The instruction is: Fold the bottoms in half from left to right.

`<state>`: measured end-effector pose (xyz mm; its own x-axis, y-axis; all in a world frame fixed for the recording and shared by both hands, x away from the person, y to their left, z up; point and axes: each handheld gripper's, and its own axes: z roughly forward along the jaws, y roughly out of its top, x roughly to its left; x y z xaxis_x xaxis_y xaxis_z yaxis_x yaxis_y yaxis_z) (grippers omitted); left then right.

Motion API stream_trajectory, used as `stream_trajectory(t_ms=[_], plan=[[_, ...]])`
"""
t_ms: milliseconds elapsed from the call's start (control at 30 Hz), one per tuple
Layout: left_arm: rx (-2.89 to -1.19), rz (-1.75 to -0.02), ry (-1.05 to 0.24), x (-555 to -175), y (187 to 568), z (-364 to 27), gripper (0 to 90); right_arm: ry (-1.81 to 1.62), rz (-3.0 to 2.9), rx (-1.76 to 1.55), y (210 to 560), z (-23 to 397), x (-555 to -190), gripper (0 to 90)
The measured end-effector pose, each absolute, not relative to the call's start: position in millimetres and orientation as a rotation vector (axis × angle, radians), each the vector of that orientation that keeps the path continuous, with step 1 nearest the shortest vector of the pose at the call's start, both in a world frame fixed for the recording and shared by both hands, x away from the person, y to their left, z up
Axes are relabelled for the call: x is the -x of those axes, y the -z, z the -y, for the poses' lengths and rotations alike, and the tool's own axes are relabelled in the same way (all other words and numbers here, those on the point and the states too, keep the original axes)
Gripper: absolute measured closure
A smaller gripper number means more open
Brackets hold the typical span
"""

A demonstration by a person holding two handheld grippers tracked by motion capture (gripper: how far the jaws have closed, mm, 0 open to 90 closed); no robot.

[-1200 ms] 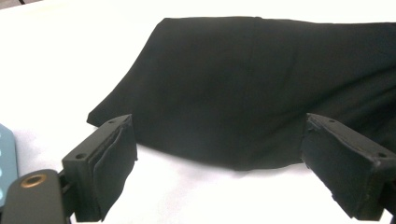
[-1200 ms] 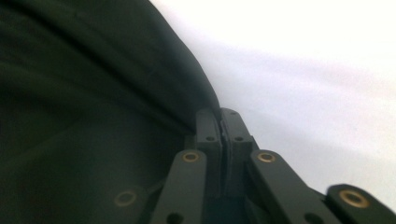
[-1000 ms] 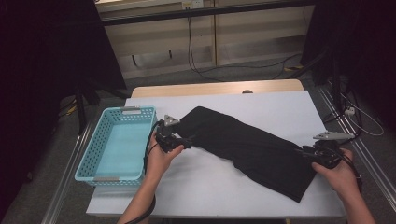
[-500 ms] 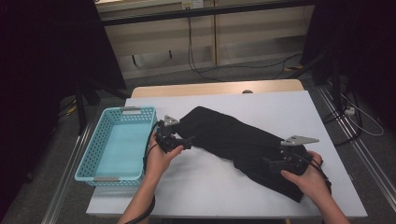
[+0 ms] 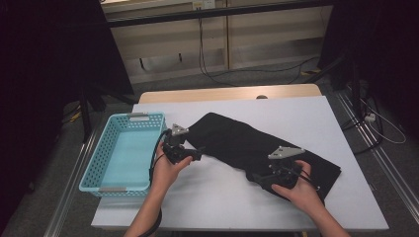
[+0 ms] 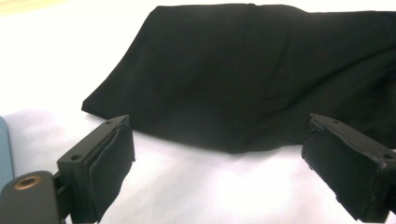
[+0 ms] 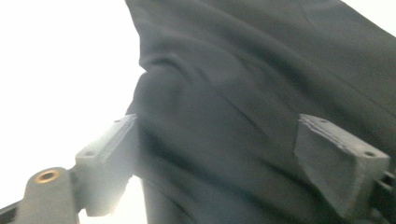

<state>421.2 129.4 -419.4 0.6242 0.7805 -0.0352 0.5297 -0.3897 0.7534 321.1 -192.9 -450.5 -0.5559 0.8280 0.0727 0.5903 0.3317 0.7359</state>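
With my right gripper (image 5: 267, 178) just opened wide over the black trousers (image 5: 237, 143) and the left gripper (image 5: 193, 153) open too, I should bite deep into the fold's edge.

Lab: floor cables (image 5: 222, 74), rig rails (image 5: 380, 148)

The high view is dim with dark surroundings, while the white table (image 5: 237, 197) glares overexposed in both gripper views, the right blurred.
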Motion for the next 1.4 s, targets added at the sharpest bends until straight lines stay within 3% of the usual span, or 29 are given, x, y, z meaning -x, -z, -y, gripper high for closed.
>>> stream_trajectory(t_ms=[67, 133, 233, 433, 600, 733, 867, 1133, 1200, 1267, 1400], plan=[[-2.092, -1.022, -0.417, -420, 419, -130, 9.3, -1.086, -2.279, -1.223, 446, 187, -321, 29.6], [-2.093, -1.025, -0.404, -419, 418, -130, 9.3, -1.111, -2.279, -1.168, 440, 182, -322, 55.9], [-2.102, -1.011, -0.412, -417, 414, -130, 8.8, -1.131, -2.293, -1.113, 435, 175, -321, 67.6], [-2.076, -1.024, -0.409, -415, 413, -129, 8.8, -1.136, -2.343, -0.998, 434, 156, -314, 72.1], [-2.099, -1.021, -0.421, -416, 415, -130, 8.8, -1.006, -2.400, -0.964, 452, 146, -317, 66.6], [-2.090, -1.035, -0.426, -418, 417, -130, 8.8, -0.952, -2.381, -0.987, 457, 152, -322, 70.7], [-2.073, -1.060, -0.432, -420, 419, -130, 9.4, -0.961, -2.386, -0.982, 458, 158, -325, 81.0], [-2.089, -1.116, -0.447, -428, 428, -131, 16.3, -1.079, -2.402, -0.992, 445, 167, -316, 84.3], [-2.100, -1.138, -0.459, -430, 432, -130, 21.2, -1.120, -2.392, -0.997, 440, 172, -313, 84.4], [-2.093, -1.157, -0.477, -434, 435, -131, 34.1, -1.156, -2.382, -1.014, 436, 178, -311, 84.4], [-2.094, -1.198, -0.483, -441, 438, -128, 36.6, -1.180, -2.386, -1.007, 433, 182, -306, 84.4]])
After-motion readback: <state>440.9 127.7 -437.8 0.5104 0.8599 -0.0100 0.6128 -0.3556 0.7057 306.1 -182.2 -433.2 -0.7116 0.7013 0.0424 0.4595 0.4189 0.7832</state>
